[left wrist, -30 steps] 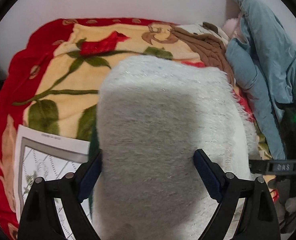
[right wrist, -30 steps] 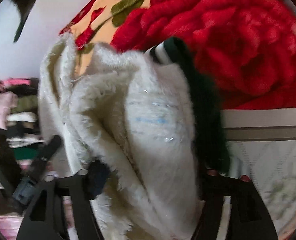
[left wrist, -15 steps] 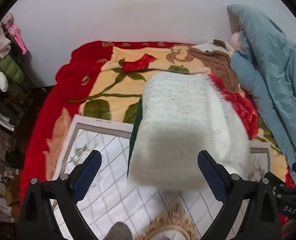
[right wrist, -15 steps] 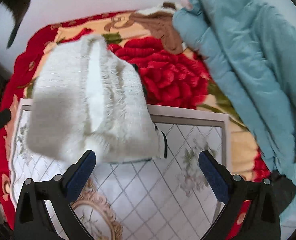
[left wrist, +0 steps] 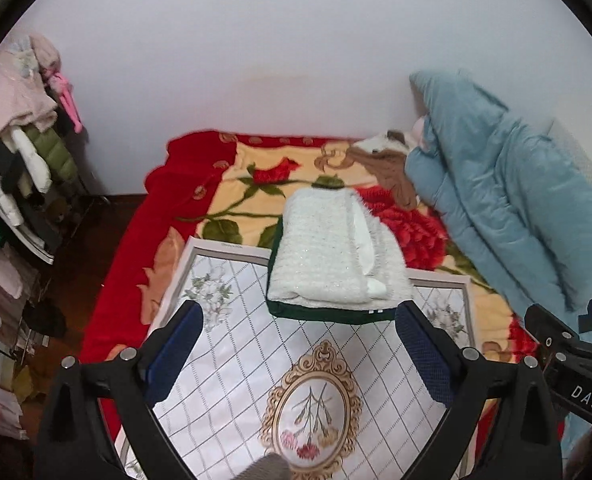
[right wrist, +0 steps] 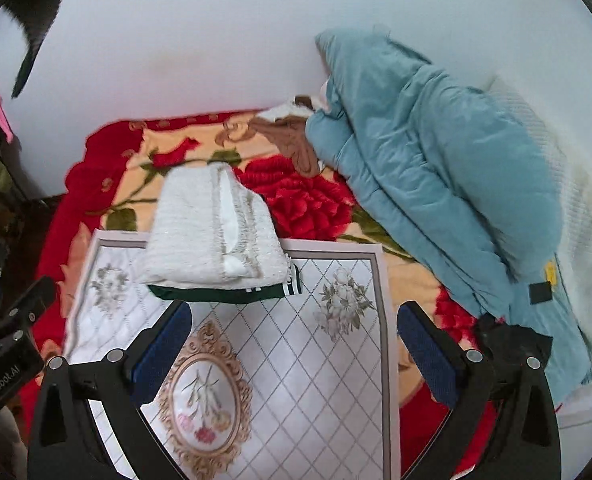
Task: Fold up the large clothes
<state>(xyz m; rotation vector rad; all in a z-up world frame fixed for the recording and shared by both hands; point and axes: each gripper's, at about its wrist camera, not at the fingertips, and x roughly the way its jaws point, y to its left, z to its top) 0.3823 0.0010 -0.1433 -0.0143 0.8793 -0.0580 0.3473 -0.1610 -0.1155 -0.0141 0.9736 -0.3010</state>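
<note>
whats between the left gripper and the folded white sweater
Only bare patterned mat lies between left gripper and white sweater, as the left wrist view shows.

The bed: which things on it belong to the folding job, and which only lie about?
Job:
- white fluffy garment, folded
- dark green garment under it
- white patterned mat

Lying about:
- blue quilted coat
- brown knit
- rose blanket

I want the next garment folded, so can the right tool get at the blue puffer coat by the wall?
Probably yes. The right tool is open and empty, and the blue puffer coat lies uncovered on the bed, clear of the folded white fuzzy sweater.
</note>
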